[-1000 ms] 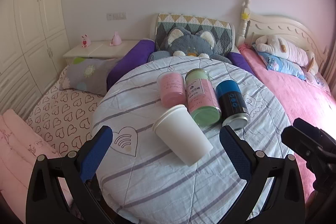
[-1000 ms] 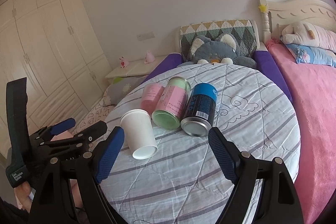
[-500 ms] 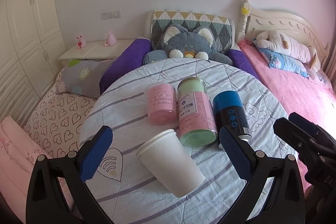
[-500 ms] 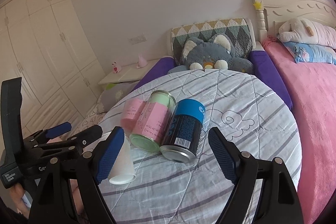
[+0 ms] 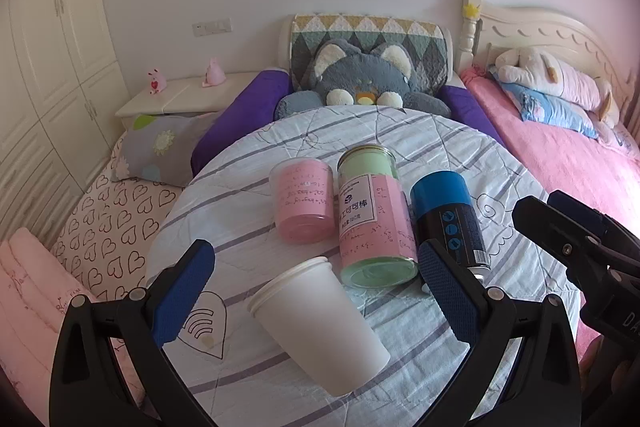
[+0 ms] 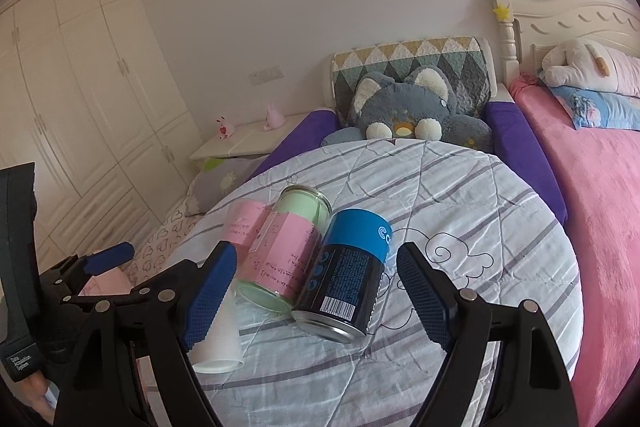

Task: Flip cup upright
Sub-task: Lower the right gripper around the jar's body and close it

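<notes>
Clearly the white cup (image 5: 318, 323) lies on its side at the near edge of the table (image 5: 400, 131), rim toward the far left. Both the left gripper (image 5: 316, 281) and right gripper (image 6: 312, 291) gape wide, holding nothing. Best straddle the cup mid-body with the left, squeeze gently, then rotate. From the right view a finger hides most of the cup.
</notes>
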A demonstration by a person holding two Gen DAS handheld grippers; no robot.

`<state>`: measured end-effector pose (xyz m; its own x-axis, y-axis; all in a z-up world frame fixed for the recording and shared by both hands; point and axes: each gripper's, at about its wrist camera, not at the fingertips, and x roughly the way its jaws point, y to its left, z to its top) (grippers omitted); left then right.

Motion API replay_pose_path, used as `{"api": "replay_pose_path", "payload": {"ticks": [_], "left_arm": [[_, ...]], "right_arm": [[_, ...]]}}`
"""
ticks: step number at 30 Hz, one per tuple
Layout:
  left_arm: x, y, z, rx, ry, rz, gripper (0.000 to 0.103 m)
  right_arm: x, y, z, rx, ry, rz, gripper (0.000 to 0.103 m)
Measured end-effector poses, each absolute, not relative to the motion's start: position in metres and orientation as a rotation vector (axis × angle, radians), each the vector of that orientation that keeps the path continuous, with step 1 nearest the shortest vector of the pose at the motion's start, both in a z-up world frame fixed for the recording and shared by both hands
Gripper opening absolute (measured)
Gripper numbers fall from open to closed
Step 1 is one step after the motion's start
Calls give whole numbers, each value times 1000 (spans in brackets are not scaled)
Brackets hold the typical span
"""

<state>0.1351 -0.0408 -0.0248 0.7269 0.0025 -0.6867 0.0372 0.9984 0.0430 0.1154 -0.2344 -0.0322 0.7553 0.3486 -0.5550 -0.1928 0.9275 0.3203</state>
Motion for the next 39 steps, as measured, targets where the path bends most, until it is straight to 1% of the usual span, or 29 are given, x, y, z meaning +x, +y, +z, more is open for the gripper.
{"api": "replay_pose_path", "payload": {"ticks": [8,13,28,39], "left_arm": [[154,-56,-35,65,808,-46,103],[174,-65,-46,49,876,-76,103],[233,-88,-84,140,1004,8,103],[243,-99,-86,204,969,40,103]], "right_arm": [[123,-242,-36,262,647,301,83],[130,-255,-41,289,647,284,83],[157,-284,-62,355,647,306,83],[183,-280,-83,376,696,343,83]]}}
